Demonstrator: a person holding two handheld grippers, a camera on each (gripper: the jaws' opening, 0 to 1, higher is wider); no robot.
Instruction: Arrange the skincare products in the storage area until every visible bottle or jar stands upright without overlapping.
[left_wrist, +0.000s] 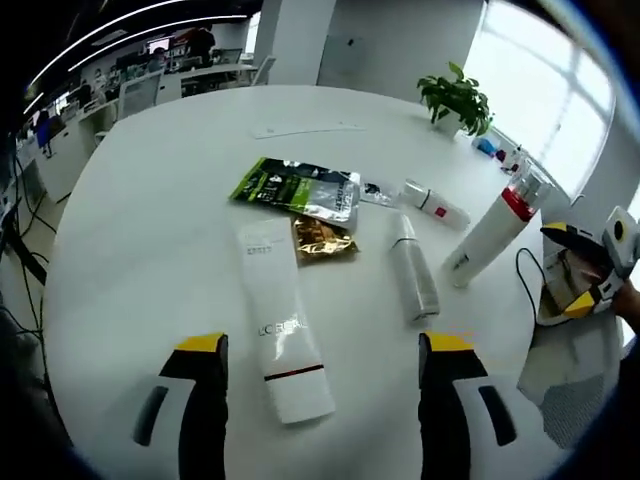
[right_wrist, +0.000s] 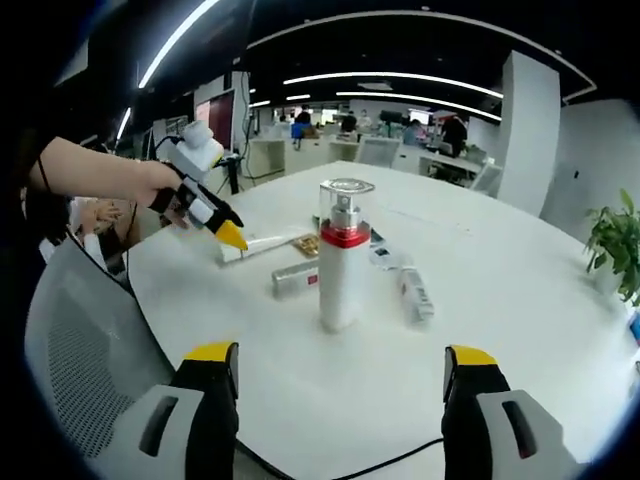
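A white pump bottle with a red band stands upright on the round white table. Three products lie flat: a long white tube, a silver-white bottle and a small white tube. My left gripper hovers open over the long tube's near end. My right gripper is open just short of the upright bottle, holding nothing. A hand holds the left gripper at the left of the right gripper view.
A green and silver sachet and a gold sachet lie among the products. A potted plant stands at the table's far side. A mesh chair and a black cable are by the near edge.
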